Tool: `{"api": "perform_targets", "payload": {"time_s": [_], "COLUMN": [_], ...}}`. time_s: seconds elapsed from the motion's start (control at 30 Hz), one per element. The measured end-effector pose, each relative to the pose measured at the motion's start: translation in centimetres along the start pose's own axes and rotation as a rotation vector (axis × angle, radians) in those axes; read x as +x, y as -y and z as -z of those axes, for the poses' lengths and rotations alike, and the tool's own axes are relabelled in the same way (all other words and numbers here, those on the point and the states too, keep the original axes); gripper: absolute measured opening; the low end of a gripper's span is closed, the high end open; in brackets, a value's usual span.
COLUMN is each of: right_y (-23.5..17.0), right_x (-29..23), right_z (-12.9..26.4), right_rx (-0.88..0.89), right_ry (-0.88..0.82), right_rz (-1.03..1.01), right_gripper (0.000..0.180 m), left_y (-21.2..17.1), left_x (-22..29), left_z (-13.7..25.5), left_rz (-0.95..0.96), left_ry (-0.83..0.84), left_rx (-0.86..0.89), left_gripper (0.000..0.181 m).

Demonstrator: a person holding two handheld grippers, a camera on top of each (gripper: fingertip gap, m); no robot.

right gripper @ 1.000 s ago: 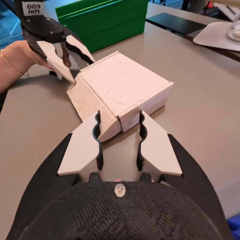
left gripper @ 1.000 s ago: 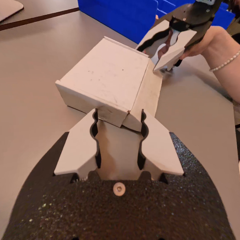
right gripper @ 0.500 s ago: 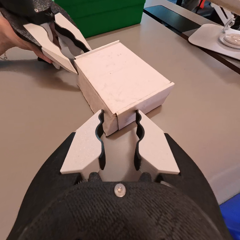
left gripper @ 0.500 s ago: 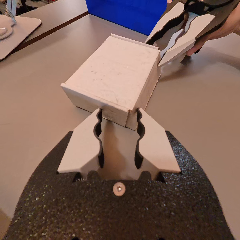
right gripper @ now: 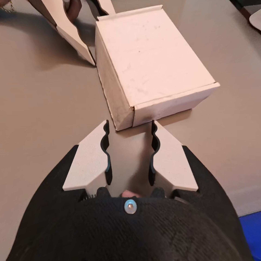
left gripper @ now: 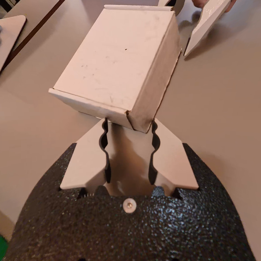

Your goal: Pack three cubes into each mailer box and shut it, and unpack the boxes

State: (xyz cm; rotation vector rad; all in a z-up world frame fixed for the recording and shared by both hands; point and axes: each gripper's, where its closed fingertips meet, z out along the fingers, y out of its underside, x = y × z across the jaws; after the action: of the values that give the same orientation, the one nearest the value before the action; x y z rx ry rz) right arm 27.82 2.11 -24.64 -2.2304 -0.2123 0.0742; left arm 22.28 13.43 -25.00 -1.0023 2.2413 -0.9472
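1. The smooth grey-brown tabletop (left gripper: 211, 113) lies bare on both long sides of the box, with free room there; a dark brown strip (left gripper: 35, 28) runs along it at far left in the left wrist view.
2. The closed white cardboard mailer box (left gripper: 115, 59) sits flat on the tabletop, lid down, its scuffed top marked with faint smudges and its corner seam slightly frayed.
3. The left gripper (left gripper: 130, 122) has its white, wavy-edged fingers spread apart, the tips at the box's near corner, straddling it without clamping.
4. The right gripper (right gripper: 130, 122) is likewise spread, its tips just short of the opposite corner, a sliver of tabletop between.
5. A blue patch (right gripper: 251, 233) shows at lower right of the right wrist view.
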Motion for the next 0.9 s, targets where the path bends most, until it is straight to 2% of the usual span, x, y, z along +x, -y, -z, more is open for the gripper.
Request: {"api": "perform_targets", "payload": {"time_s": [0.17, 0.3, 0.47, 0.63, 0.9], "right_y": [-0.1, 0.7, 1.2, 1.1, 1.0], "right_x": [0.2, 0.6, 1.0, 1.3, 2.1], "right_z": [0.0, 0.6, 0.4, 0.3, -0.1], "right_rx": [-0.011, 0.045, 0.062, 0.054, 0.045], "right_ry": [-0.012, -0.016, -0.01, -0.014, -0.115], "right_rz": [0.033, -0.003, 0.003, 0.026, 0.116], "right_gripper": [0.066, 0.07, 0.056, 0.055, 0.04], "left_y": [0.9, 1.1, 1.1, 1.2, 1.2], "left_x": [-0.3, -1.0, -0.8, -0.8, -1.4], "left_z": [0.9, 1.6, 1.5, 1.1, 0.7], "left_rz": [0.065, 0.104, 0.096, 0.03, -0.074], "left_ry": [-0.036, -0.055, -0.125, -0.138, -0.023], "left_rx": [0.083, 0.129, 0.132, 0.125, 0.113], "left_gripper": [0.059, 0.059, 0.05, 0.048, 0.036]}}
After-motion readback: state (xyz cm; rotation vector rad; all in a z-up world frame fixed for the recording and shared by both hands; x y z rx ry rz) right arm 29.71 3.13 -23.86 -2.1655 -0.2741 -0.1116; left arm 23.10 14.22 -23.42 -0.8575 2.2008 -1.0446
